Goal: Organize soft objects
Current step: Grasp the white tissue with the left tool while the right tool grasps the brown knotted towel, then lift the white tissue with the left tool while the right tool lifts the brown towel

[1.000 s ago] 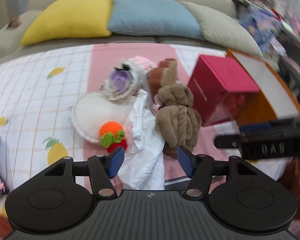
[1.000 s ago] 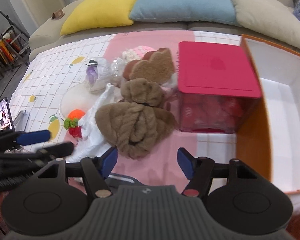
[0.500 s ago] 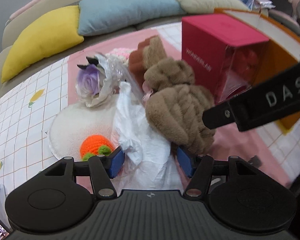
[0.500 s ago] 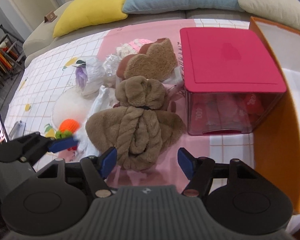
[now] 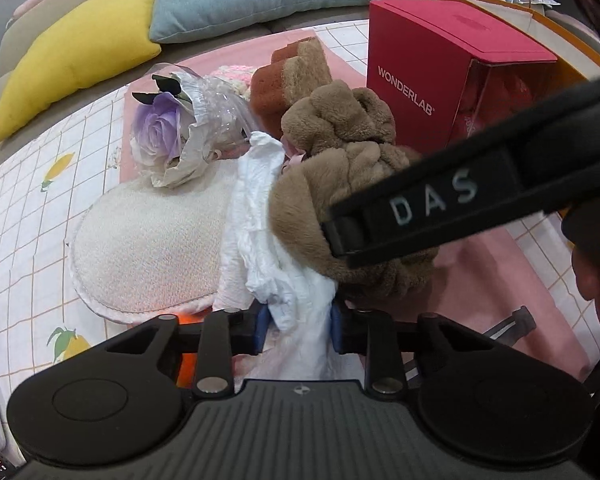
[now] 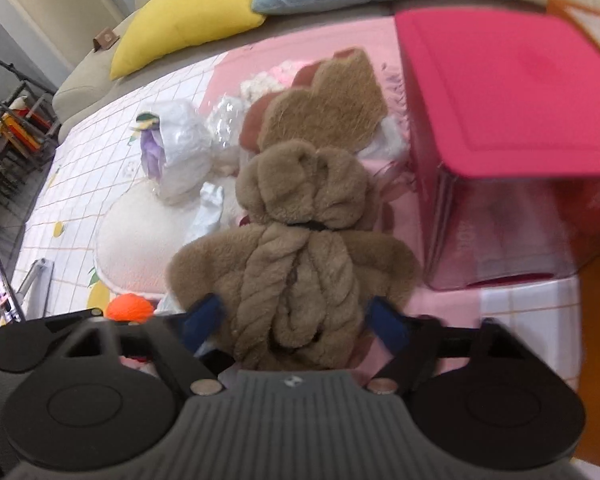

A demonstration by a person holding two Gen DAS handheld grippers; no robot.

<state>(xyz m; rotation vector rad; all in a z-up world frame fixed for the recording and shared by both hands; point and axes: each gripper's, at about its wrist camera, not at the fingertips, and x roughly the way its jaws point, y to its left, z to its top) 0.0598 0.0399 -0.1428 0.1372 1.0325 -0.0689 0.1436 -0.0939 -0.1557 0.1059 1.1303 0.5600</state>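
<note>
– Nearest?
– Left gripper [image 5: 298, 330], jaws pinched on the white cloth [image 5: 268, 232]; right gripper [image 6: 296, 320], jaws wide, straddles the brown plush [image 6: 296, 268].
– Beyond?
– Cream pad [image 5: 148, 248] left, pink box [image 6: 500, 92] hard against the plush's right; bare bedspread [image 5: 24, 196] far left.

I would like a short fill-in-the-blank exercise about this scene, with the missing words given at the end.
1. The left tongs close around the crumpled ____ cloth.
2. The right tongs stand open on both sides of the twisted ____ plush toy.
3. The magenta box carries the printed word ____.
4. The purple fabric rose lies beside the round ____ fluffy pad.

Missing words: white; brown; WONDERLAB; cream
</note>
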